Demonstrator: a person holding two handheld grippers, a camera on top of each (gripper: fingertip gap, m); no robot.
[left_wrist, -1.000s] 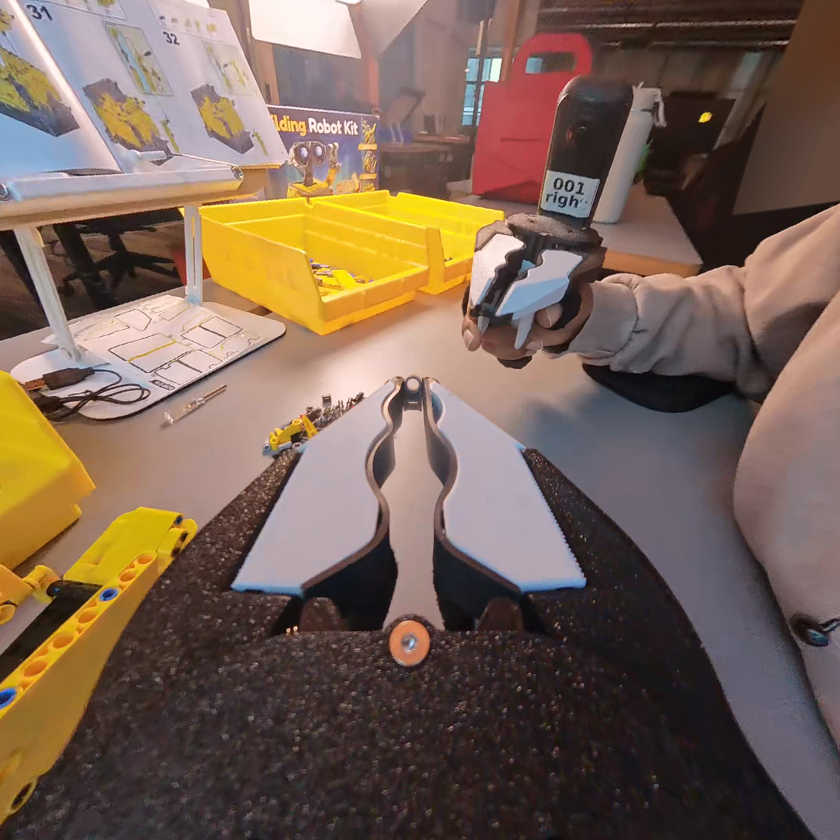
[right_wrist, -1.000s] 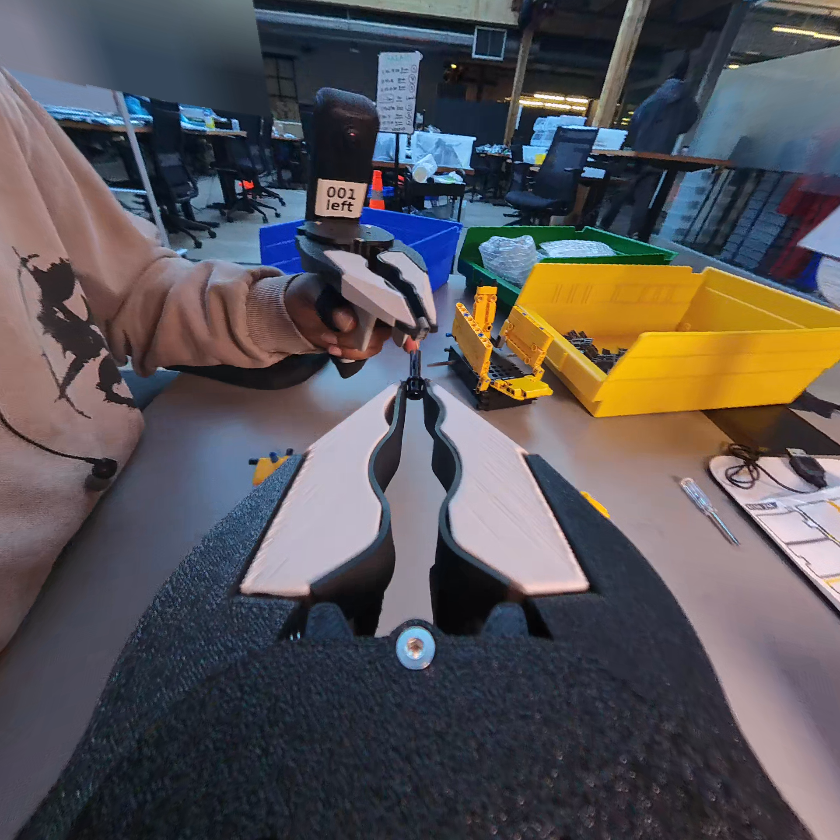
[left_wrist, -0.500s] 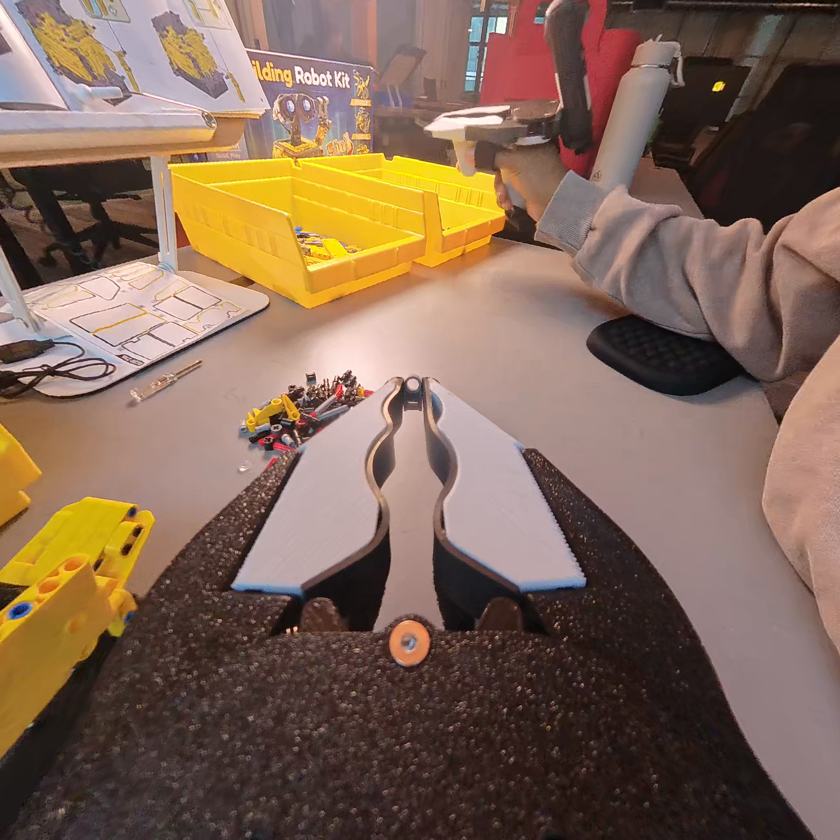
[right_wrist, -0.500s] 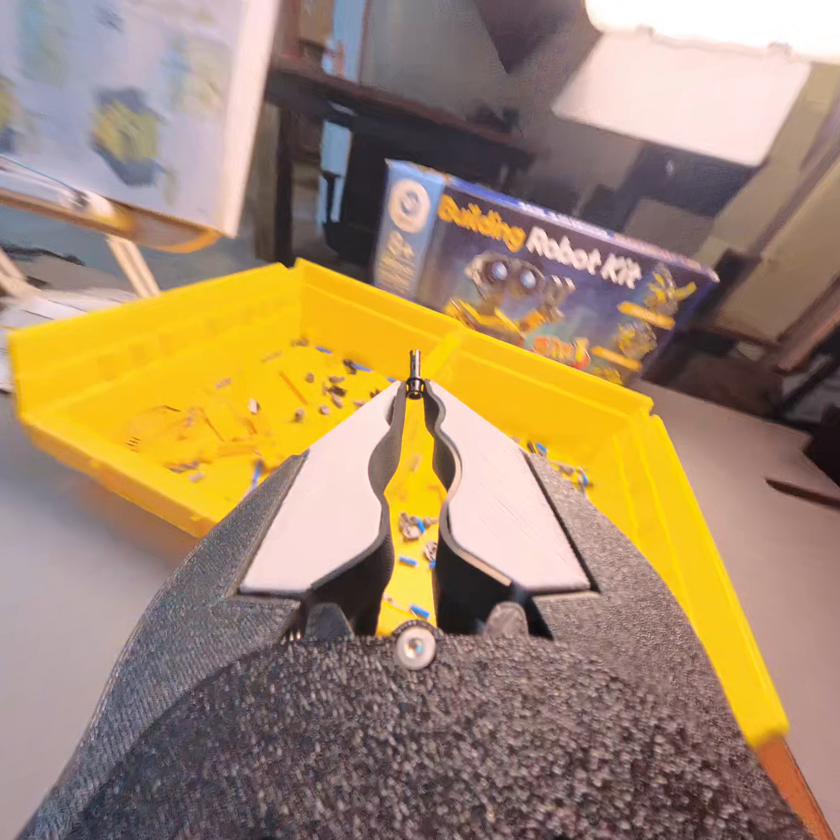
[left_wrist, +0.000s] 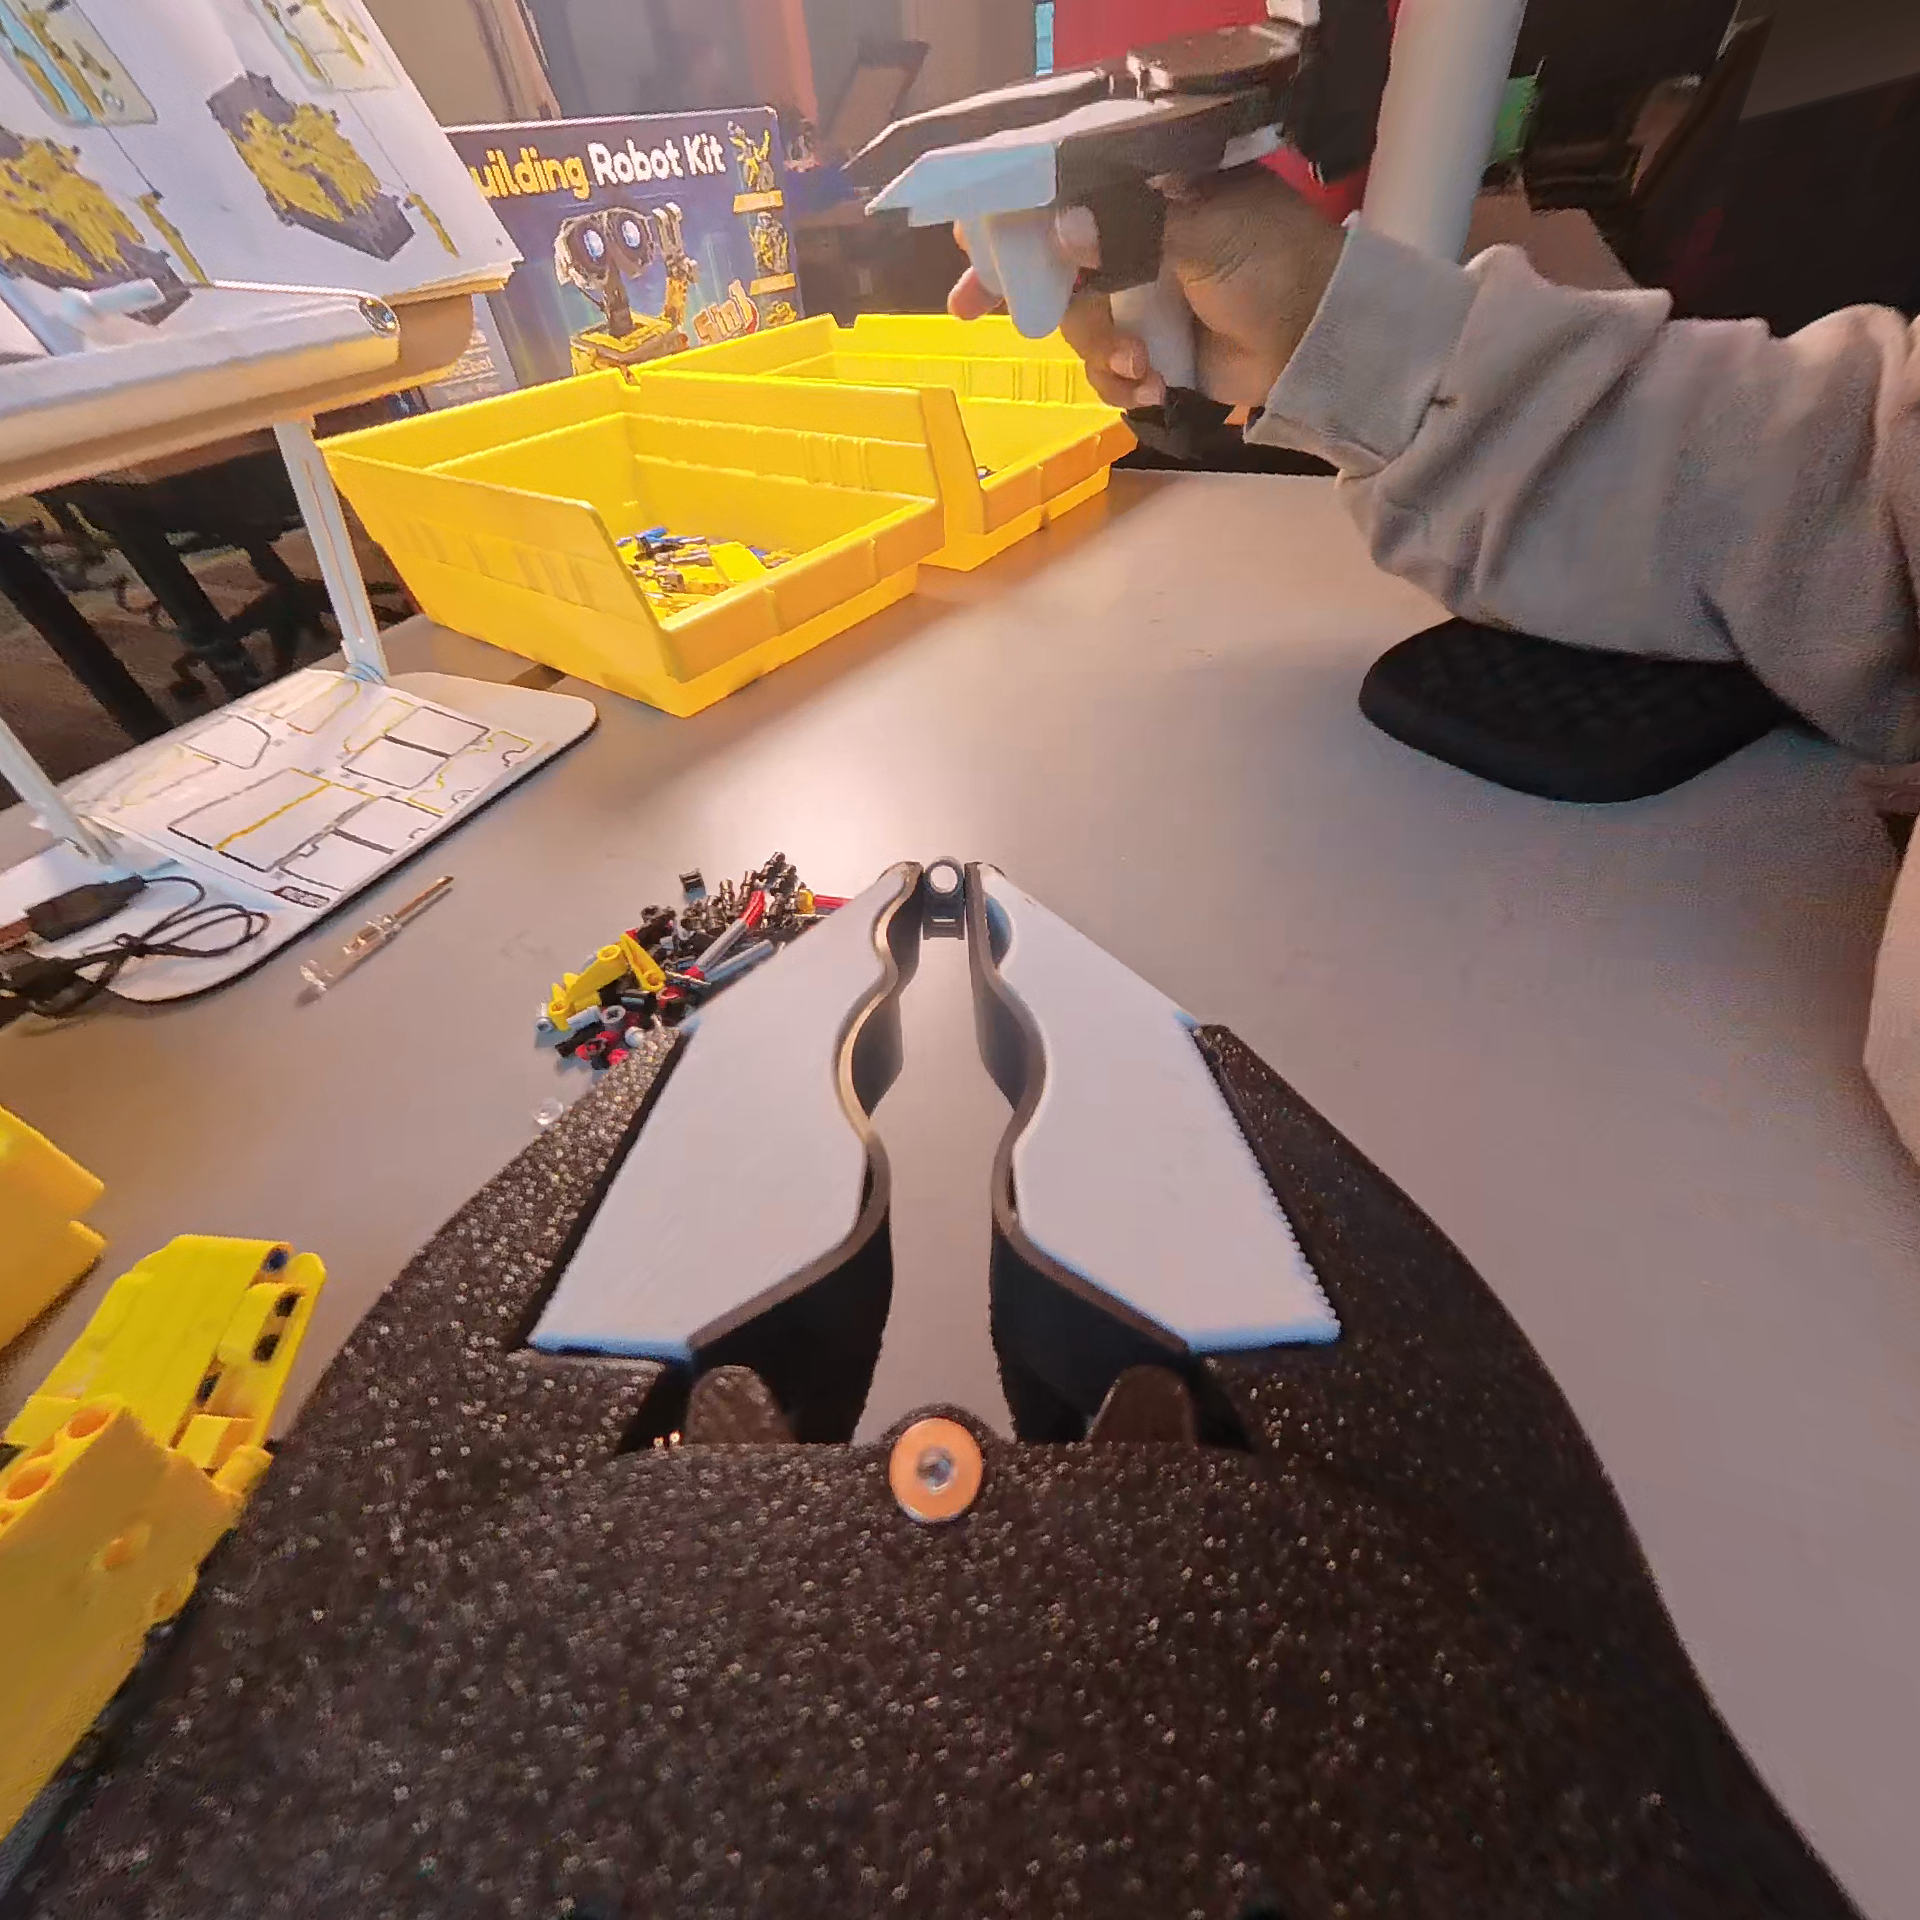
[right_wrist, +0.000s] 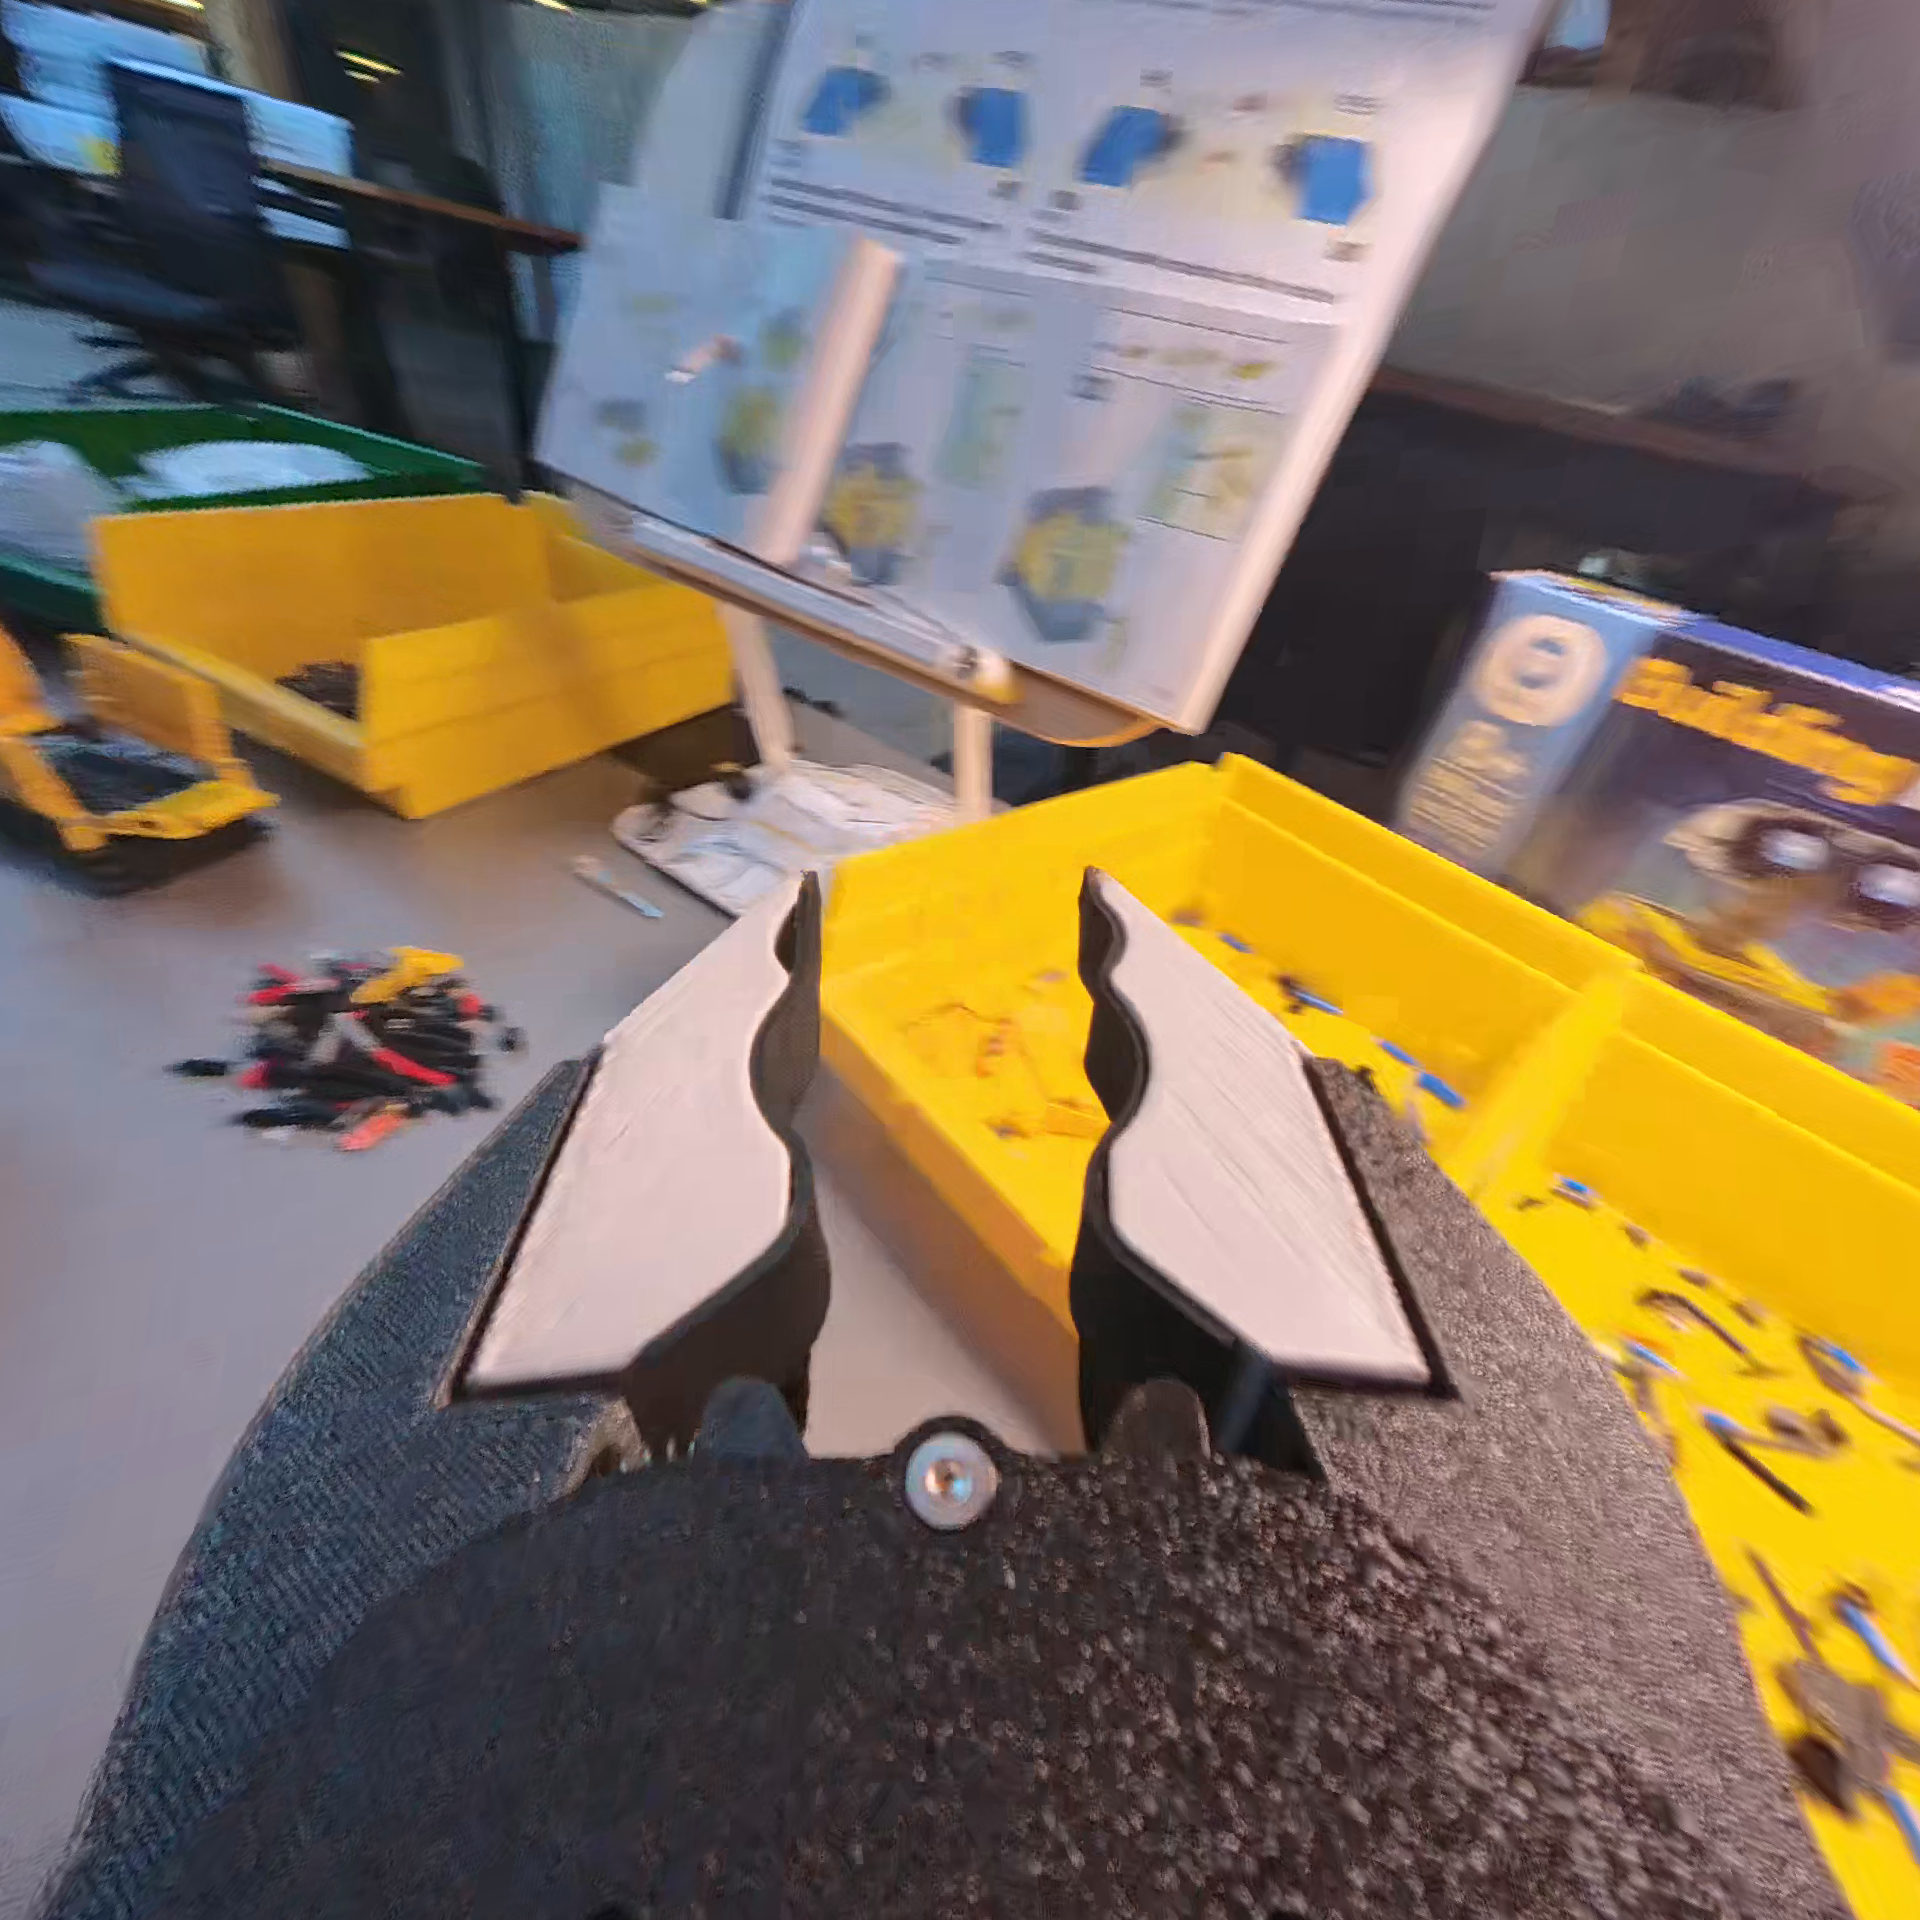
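Right now a small black connector piece (left_wrist: 943, 902) is pinched at the very tip of the left gripper (left_wrist: 943, 914), low over the worktop (left_wrist: 1195, 831), with the loose parts pile (left_wrist: 691, 961) just to its left. Looks light, stiff, easily flicked out. The right gripper (right_wrist: 948, 894) is held spread apart, empty, above the yellow bin (right_wrist: 1039, 997).

Right gripper (right_wrist: 948, 896), fingers (right_wrist: 686, 1122) spread, above yellow bin (right_wrist: 1049, 1195).
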